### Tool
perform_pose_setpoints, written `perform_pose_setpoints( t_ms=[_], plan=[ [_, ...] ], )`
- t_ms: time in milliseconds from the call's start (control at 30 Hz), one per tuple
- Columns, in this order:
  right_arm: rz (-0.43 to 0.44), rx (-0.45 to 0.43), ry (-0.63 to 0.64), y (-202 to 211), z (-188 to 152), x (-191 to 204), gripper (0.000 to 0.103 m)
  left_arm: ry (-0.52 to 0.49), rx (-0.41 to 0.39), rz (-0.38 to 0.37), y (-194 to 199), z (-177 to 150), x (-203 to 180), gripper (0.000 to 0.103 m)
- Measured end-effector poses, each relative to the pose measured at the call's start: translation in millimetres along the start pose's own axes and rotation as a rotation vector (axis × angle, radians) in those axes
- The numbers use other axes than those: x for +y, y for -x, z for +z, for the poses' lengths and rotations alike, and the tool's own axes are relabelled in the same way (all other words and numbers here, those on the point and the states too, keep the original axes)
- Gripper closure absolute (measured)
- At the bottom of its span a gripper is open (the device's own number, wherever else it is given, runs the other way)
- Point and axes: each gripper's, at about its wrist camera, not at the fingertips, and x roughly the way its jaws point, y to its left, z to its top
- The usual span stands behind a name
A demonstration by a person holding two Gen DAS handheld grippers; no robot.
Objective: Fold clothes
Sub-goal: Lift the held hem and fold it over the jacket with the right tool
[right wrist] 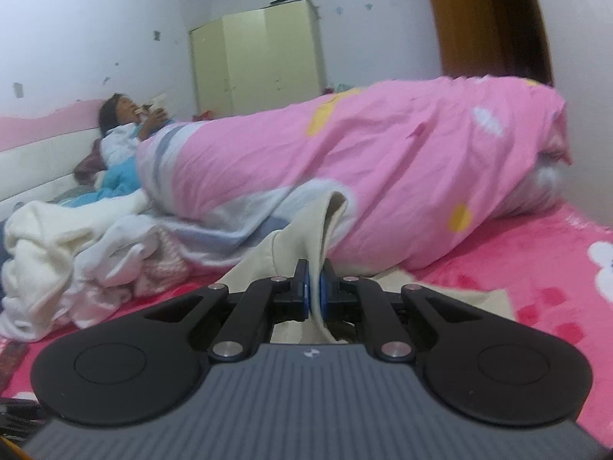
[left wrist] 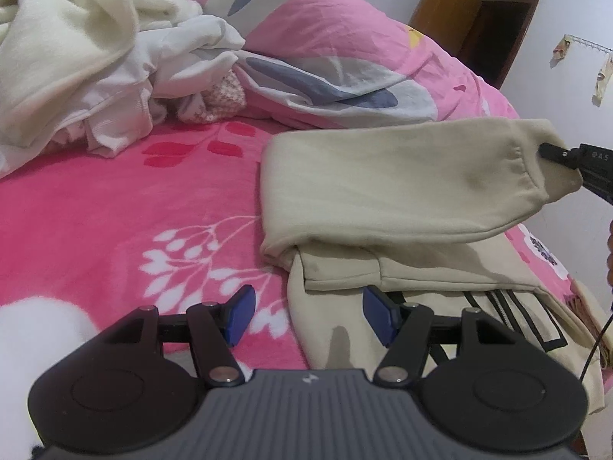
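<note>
A beige jacket with a zip and black trim lies on the pink bedspread. Its sleeve is lifted off the body and stretched out to the right, held by the cuff. In the left wrist view my right gripper pinches that cuff at the right edge. In the right wrist view the same gripper is shut on a fold of the beige cuff. My left gripper is open low over the jacket's left edge. Its right pad is over the cloth, and neither pad presses on it.
A heap of cream and white clothes lies at the far left of the bed. A rolled pink quilt runs behind the jacket. A person lies at the head of the bed. A wooden door and a wardrobe stand beyond.
</note>
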Motion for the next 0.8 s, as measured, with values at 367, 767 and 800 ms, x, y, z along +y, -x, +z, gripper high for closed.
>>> perform_pose_setpoints(
  t_ms=[367, 767, 800],
  plan=[
    [-0.019, 0.013, -0.048, 2, -2, -34, 0.099, -0.089, -0.054, 0.027, -20, 24, -16, 0.040],
    [0.297, -0.067, -0.159, 0, 72, -5, 0.099, -0.217, -0.039, 0.138, -58, 27, -24, 0.039],
    [0.330, -0.076, -0.144, -4, 83, 6, 0.099, -0.215, -0.037, 0.141, -61, 28, -23, 0.039]
  ],
)
